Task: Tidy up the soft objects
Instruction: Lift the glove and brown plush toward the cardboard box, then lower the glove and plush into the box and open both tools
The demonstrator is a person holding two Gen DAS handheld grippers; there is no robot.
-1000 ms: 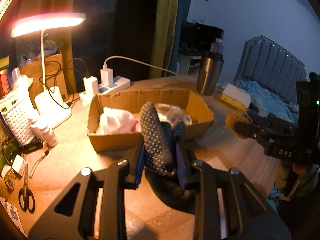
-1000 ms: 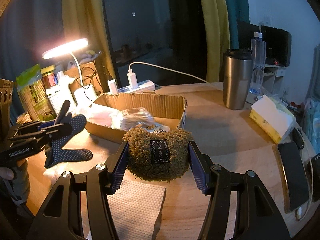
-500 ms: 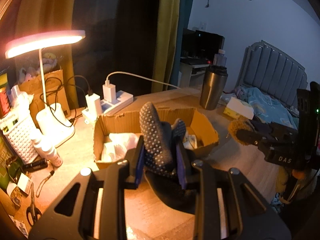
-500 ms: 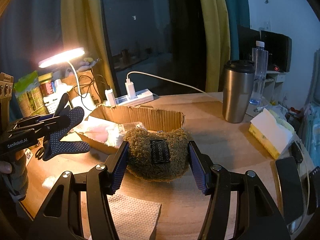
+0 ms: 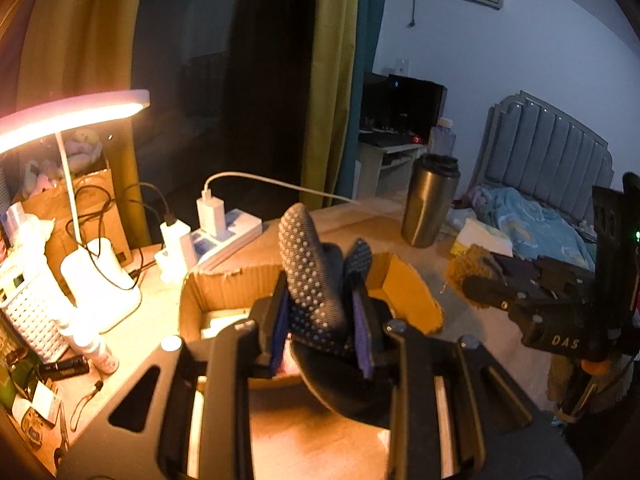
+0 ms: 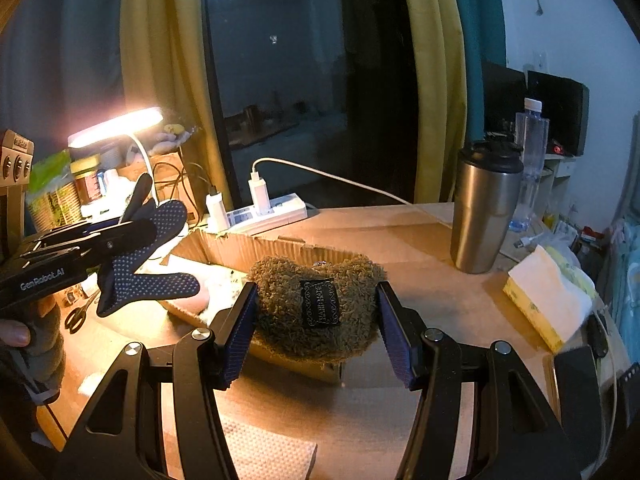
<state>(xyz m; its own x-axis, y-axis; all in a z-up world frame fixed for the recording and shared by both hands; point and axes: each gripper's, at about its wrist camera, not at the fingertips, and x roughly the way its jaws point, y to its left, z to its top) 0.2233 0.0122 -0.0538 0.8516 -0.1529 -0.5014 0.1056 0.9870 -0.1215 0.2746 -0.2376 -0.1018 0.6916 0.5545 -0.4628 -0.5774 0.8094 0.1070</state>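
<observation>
My left gripper (image 5: 322, 332) is shut on a dark glove with white grip dots (image 5: 310, 280) and holds it in the air over the near side of the open cardboard box (image 5: 404, 280). The glove (image 6: 148, 256) also shows at the left of the right wrist view, held above the box's left end. My right gripper (image 6: 316, 328) is shut on a fuzzy brown pouch with a black label (image 6: 316, 304) and holds it above the box's near wall (image 6: 256, 248). White soft items (image 6: 216, 284) lie inside the box.
A lit desk lamp (image 5: 72, 116), a power strip with chargers (image 5: 224, 232), a white basket and bottles (image 5: 32, 312) stand left. A steel tumbler (image 6: 484, 208), tissue pack (image 6: 548, 296) and phone (image 6: 580, 392) are right. A paper towel (image 6: 264, 452) lies at the front.
Both grippers have risen with their loads. The left one with the glove has moved over the box; the right one with the pouch has moved closer to the box's near wall.
</observation>
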